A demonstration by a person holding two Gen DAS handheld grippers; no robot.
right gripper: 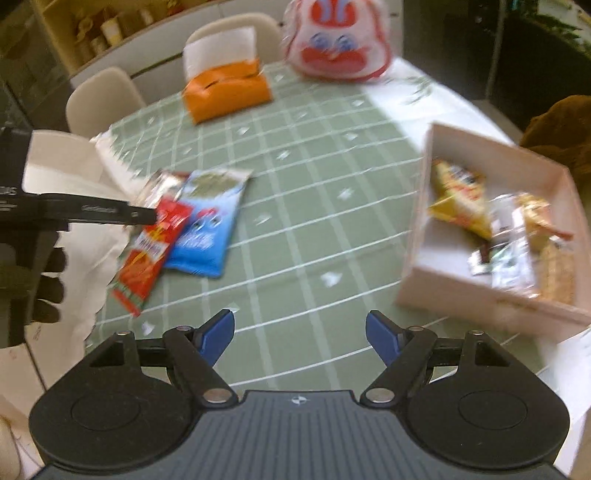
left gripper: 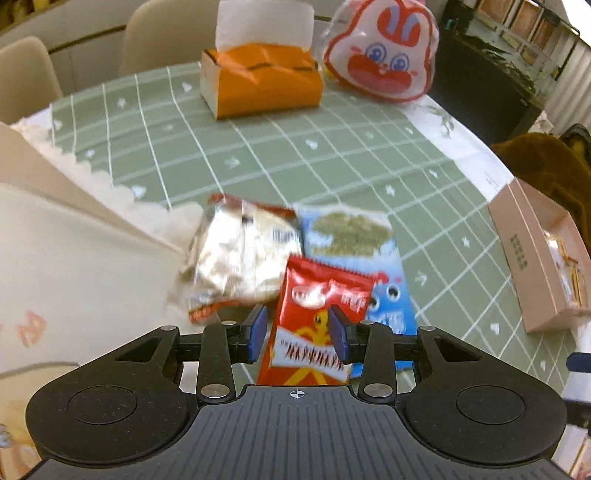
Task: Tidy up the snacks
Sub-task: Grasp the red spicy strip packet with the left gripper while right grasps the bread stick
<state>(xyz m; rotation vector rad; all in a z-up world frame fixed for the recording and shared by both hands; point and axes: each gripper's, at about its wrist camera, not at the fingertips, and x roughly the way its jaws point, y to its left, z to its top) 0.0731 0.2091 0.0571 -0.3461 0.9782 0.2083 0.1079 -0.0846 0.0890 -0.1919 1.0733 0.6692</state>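
Red snack packet [left gripper: 317,321], light and crinkly, lower centre: we're pinching its midsection with left gripper [left gripper: 298,334]; right gripper [right gripper: 300,332] is hanging wide open, empty.

I'm looking at a home dining room. The tabletop [right gripper: 314,206] wears a green checked cloth with a white scalloped edge, and cream upholstered dining chairs [right gripper: 99,99] are drawn up at the far side. An orange tissue box [left gripper: 258,81] and a cartoon rabbit bag [left gripper: 380,51] stand on it, and household shelves [right gripper: 103,26] line the back wall.
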